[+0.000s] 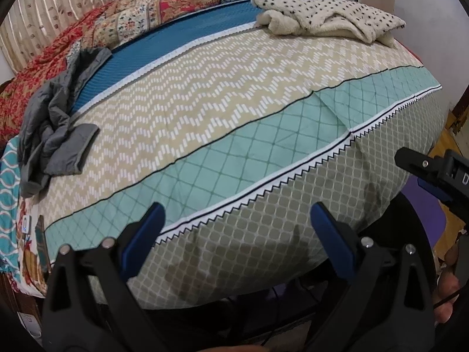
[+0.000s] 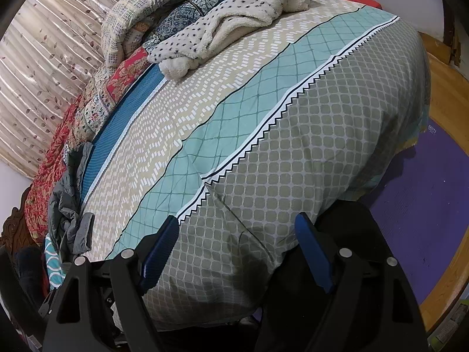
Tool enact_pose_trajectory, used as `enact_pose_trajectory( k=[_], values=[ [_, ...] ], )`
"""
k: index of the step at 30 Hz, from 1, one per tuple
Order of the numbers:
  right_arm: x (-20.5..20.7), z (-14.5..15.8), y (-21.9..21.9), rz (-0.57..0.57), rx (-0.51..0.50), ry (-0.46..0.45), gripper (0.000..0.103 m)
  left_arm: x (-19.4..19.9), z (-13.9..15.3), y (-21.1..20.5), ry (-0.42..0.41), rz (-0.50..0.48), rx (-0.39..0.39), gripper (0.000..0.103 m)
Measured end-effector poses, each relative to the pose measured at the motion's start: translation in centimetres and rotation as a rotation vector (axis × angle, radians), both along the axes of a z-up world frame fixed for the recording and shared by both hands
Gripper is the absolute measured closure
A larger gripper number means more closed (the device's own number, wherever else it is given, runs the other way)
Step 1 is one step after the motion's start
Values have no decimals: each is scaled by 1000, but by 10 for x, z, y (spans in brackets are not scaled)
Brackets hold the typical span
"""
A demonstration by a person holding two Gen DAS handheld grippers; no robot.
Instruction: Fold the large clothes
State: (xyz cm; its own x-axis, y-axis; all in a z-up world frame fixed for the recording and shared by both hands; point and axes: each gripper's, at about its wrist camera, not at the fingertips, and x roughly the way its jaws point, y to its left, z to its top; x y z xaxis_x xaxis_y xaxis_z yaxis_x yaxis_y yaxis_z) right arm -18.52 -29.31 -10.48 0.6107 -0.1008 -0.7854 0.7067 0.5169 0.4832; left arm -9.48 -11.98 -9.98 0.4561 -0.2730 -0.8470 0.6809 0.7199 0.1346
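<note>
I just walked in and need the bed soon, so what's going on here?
A person holds a gripper in each hand over the near edge of the bed. The left gripper and right gripper are open and empty. A crumpled grey garment and a spotted cream fleece lie unfolded; folding hasn't started.

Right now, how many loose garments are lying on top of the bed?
2. A crumpled grey garment lies at the left edge; a cream spotted fleece garment lies at the far end. More may be hidden among the piled quilts.
</note>
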Motion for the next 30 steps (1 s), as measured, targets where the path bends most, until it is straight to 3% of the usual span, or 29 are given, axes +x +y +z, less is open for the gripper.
enact_pose_trajectory(
  k=[30],
  values=[
    [7,8,5,32,-33,-4,82,5,-6,2,23,9,19,7]
  ],
)
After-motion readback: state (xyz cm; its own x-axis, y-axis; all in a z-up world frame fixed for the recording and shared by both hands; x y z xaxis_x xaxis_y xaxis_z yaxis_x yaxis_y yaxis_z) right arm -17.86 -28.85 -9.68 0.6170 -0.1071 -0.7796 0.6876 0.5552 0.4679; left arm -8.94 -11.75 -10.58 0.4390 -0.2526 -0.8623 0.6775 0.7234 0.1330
